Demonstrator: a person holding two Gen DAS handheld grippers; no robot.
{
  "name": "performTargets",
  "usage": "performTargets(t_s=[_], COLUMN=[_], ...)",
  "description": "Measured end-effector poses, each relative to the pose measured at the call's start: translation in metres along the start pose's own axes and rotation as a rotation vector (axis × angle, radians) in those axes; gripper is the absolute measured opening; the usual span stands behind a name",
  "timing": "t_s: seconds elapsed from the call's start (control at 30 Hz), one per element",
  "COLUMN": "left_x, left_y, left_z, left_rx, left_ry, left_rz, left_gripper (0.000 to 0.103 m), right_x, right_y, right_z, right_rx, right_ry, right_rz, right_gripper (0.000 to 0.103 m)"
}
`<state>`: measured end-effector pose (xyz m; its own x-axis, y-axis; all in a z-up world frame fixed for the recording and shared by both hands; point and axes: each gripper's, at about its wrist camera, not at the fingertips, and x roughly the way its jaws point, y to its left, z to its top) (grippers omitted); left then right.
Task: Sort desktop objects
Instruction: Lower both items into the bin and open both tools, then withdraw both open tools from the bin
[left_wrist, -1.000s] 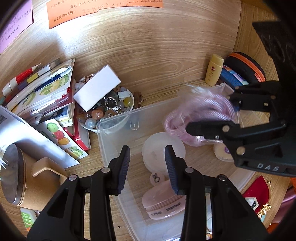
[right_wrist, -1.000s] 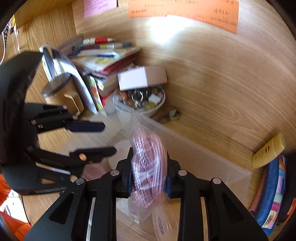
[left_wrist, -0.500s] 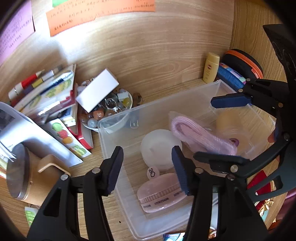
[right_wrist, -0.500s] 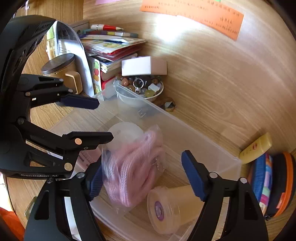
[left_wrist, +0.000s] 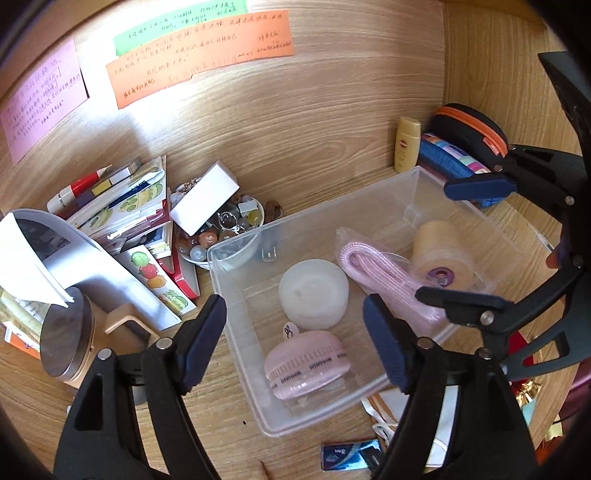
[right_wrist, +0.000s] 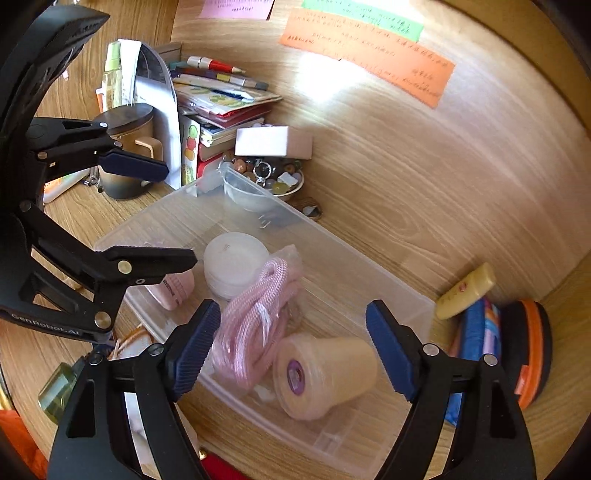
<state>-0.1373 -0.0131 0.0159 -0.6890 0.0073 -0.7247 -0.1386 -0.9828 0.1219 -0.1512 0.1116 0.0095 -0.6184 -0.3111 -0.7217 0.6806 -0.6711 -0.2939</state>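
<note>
Pink bagged cord (right_wrist: 255, 325), soft, probably slippery, lies in bin (left_wrist: 236, 254) at eleven o'clock of right gripper (right_wrist: 288, 350); both grippers spread, empty.

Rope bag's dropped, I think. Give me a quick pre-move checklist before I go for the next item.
1. Right gripper open and empty: ok.
2. Left gripper open and empty: ok.
3. Bagged pink rope lying inside the clear bin, free of the fingers: ok.
4. Bin contents settled: white round case, pink brush and tan spool all lie on the floor: ok.
5. Next target reachable: yellow bottle lies outside the bin, nothing on top: ok.
6. Bin has spare floor space: ok.
</note>
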Motion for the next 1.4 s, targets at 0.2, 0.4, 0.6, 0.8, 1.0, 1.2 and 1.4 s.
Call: performTargets(t_s=[0.2, 0.4, 0.6, 0.8, 1.0, 1.2, 1.4], left_x=[-0.012, -0.029, -0.048, -0.065, -0.070, -0.069, -0.056], left_y=[-0.006, -0.011, -0.010, 0.001, 0.014, 0.018, 0.022], left_z=[-0.005, -0.012, -0.023, -0.039, -0.062, -0.087, -0.112], left_rx=[0.002, -0.002, -0.016, -0.055, -0.098, -0.115, -0.129], left_ry=[-0.013, -0.041, -0.064, -0.082, -0.069, -0.039, 0.000], left_rz=[0.013, 0.029, 0.049, 0.065, 0.075, 0.091, 0.092], left_gripper=[0.084, 0.089, 0.093, 0.095, 0.096, 0.096, 0.096], right_x=[-0.022, -0.043, -0.068, -0.084, -0.093, -0.085, -0.072], right_y=[-0.004, -0.011, -0.018, -0.019, -0.013, -0.006, 0.012], right_z=[-0.015, -0.032, -0.053, -0.070, -0.087, -0.105, -0.120], right_rx=[0.031, 0.092, 0.162, 0.189, 0.242, 0.289, 0.310], right_ry=[-0.018, -0.035, -0.056, -0.069, -0.095, -0.063, -0.040], right_rz=[-0.041, -0.040, -0.055, -0.092, -0.089, -0.071, -0.018], right_gripper=[0.081, 0.081, 0.082, 0.089, 0.095, 0.095, 0.095])
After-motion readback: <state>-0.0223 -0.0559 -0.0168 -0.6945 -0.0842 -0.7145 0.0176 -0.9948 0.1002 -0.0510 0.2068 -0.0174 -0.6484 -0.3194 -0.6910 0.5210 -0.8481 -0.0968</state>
